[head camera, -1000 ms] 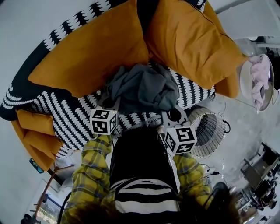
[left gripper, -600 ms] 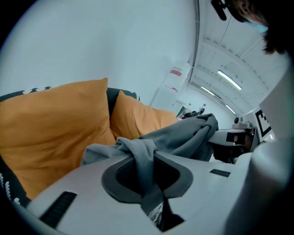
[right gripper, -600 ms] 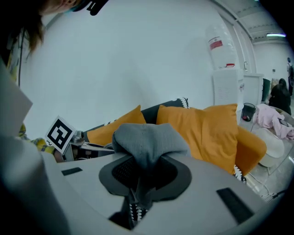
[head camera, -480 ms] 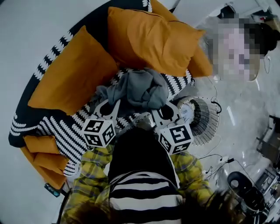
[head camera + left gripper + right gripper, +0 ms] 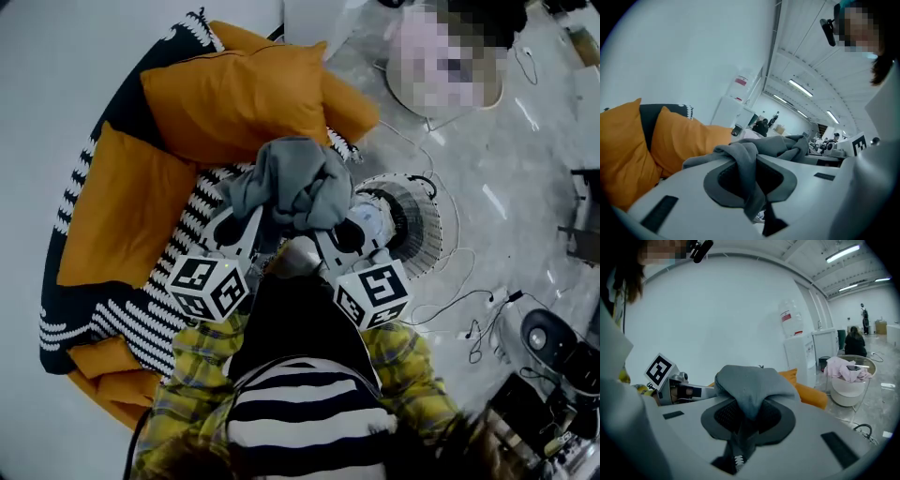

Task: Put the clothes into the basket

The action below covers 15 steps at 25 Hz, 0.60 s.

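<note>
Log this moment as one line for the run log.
left claw: shut on grey garment | right claw: shut on grey garment | wire basket: beside sofa

1. A round sofa with a black-and-white patterned cover fills the left of the head view. Large orange cushions lie across it.
2. To the right the floor is pale grey and glossy, with thin cables trailing over it.
3. Dark equipment sits on the floor at the near right.
4. A plain white wall rises behind the sofa. A white water dispenser with a bottle on top stands against it.
5. A round white stand is on the floor right of the dispenser.
6. Long strip lights glow on the white ceiling. The hall runs on far beyond, where a person sits with their back turned.
</note>
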Each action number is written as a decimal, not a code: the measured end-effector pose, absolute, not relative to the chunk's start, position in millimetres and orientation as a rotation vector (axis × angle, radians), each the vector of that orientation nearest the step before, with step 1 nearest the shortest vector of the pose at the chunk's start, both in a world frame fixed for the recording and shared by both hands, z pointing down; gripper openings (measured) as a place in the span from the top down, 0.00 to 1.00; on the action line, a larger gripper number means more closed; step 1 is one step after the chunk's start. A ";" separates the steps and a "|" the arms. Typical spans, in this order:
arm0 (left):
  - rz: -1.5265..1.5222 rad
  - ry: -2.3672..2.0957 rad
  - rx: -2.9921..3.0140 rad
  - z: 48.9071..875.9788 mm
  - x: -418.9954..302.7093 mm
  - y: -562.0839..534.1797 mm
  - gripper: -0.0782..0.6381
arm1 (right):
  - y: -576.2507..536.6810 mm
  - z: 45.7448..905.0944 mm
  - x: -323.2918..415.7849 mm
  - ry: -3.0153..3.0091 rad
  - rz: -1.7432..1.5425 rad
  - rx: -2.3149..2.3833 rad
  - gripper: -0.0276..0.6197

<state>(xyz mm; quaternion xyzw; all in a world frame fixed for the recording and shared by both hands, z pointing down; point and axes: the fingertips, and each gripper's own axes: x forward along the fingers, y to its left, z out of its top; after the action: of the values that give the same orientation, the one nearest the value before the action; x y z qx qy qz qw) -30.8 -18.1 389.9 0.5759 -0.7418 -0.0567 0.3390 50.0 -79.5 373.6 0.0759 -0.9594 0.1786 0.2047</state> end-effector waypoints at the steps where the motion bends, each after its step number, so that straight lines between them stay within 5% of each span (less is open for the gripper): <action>1: -0.137 -1.923 1.530 385.2 -19.8 -30.6 0.80 | -89.8 369.3 61.3 -2.686 0.504 0.239 0.84; 15: -0.027 -1.638 1.931 347.3 130.3 -170.4 0.80 | -201.5 333.5 215.7 -2.726 0.549 0.731 0.84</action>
<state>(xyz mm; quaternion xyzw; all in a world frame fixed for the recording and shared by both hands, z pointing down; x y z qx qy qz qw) 130.3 -170.4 347.3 0.7274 -0.6171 -0.0101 0.2999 215.7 -201.5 333.5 0.2520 -0.9397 0.1892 0.1327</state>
